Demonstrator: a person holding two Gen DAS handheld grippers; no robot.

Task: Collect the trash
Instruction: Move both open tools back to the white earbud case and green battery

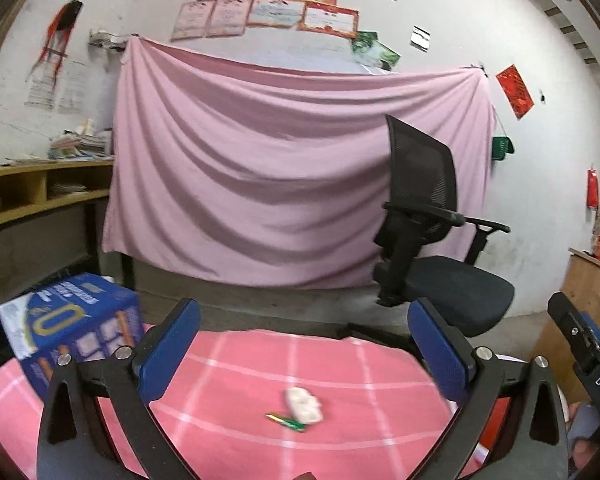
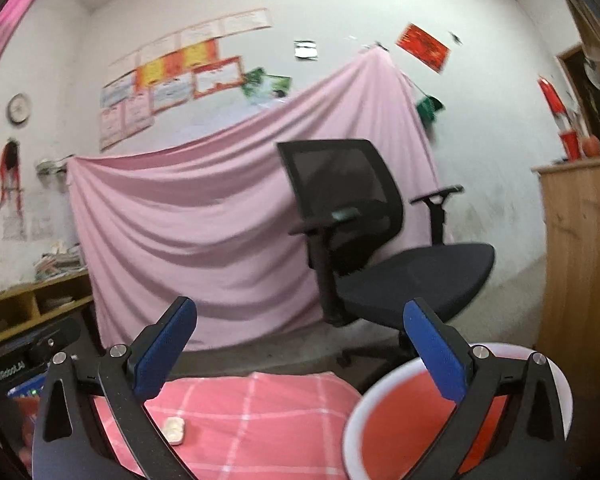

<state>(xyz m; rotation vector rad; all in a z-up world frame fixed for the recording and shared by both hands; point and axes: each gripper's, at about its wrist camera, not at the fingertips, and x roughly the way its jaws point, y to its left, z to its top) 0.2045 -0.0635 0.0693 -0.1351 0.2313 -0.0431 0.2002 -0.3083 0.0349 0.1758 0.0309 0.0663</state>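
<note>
A crumpled white piece of trash [image 1: 303,405] lies on the pink checked tablecloth [image 1: 240,420], with a small green wrapper [image 1: 286,422] touching its near left side. My left gripper [image 1: 306,344] is open and empty, above and behind them. The white trash also shows in the right wrist view [image 2: 175,431], low on the left. My right gripper [image 2: 300,348] is open and empty; its right finger hangs over a red bin with a white rim [image 2: 404,432] at the table's right edge.
A blue carton [image 1: 74,330] stands on the table's far left. A black office chair [image 1: 432,240] stands behind the table before a pink sheet [image 1: 260,160]. A wooden shelf [image 1: 32,196] is left, a wooden cabinet [image 2: 580,264] right. The right gripper's body [image 1: 588,360] shows at the left view's right edge.
</note>
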